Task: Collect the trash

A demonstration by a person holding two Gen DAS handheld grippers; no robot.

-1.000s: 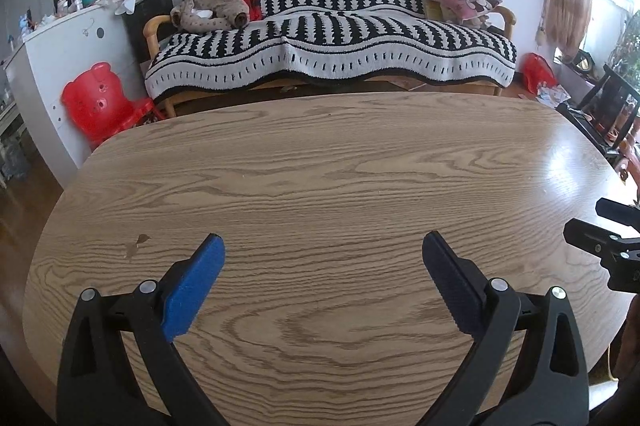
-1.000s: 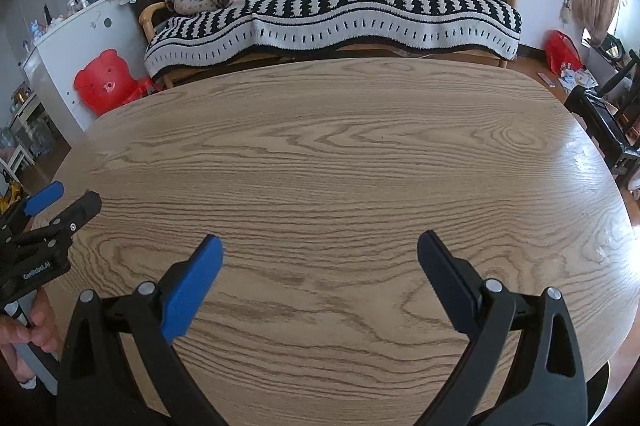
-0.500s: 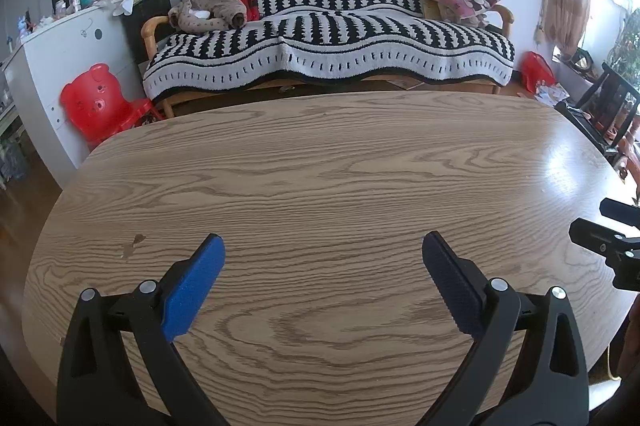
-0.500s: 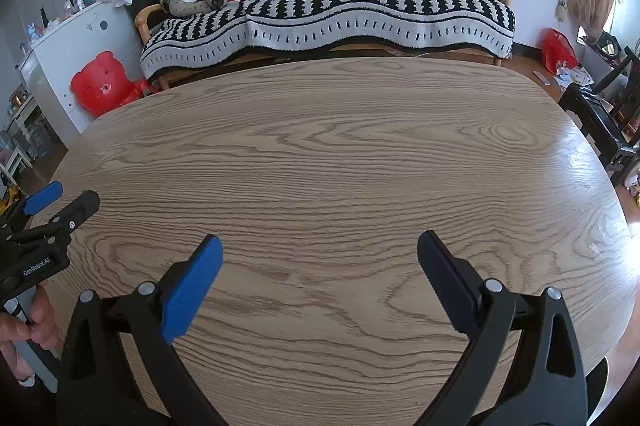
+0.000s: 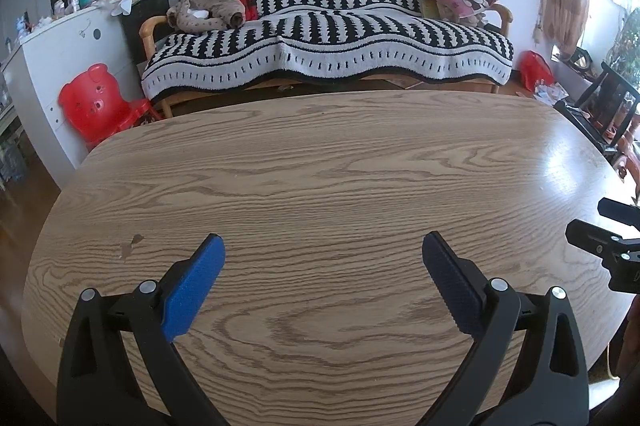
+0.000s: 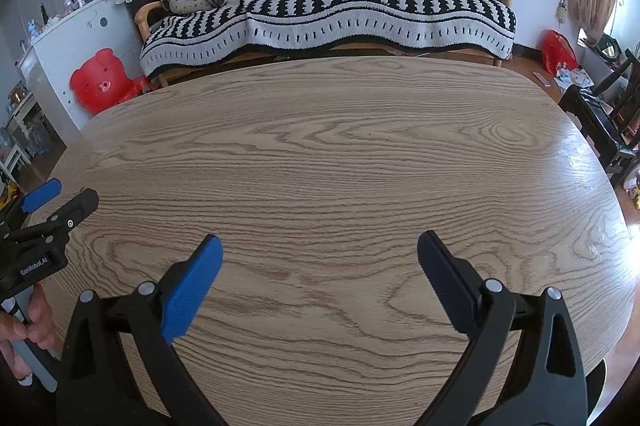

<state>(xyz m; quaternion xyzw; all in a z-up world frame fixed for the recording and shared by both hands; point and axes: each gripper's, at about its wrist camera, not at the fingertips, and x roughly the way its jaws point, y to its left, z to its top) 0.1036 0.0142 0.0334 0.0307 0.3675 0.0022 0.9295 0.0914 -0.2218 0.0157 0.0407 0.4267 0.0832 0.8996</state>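
Almost nothing moves since the earlier frames: left gripper and right gripper hover spread, side by side, above the wooden table, probably searching; no trash is visible on it.

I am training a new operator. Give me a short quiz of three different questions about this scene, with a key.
1. True or false: the left gripper holds a piece of trash between its jaws.
2. Multiple choice: what stands on the floor left of the sofa? A) a red bear-shaped chair B) a green bucket C) a blue stool
3. Fill in: the wooden table under the right gripper shows ____ trash on its surface.

Key:
1. False; its jaws are wide open with nothing between them.
2. A, the red bear-shaped chair.
3. No; both views show only bare wood.
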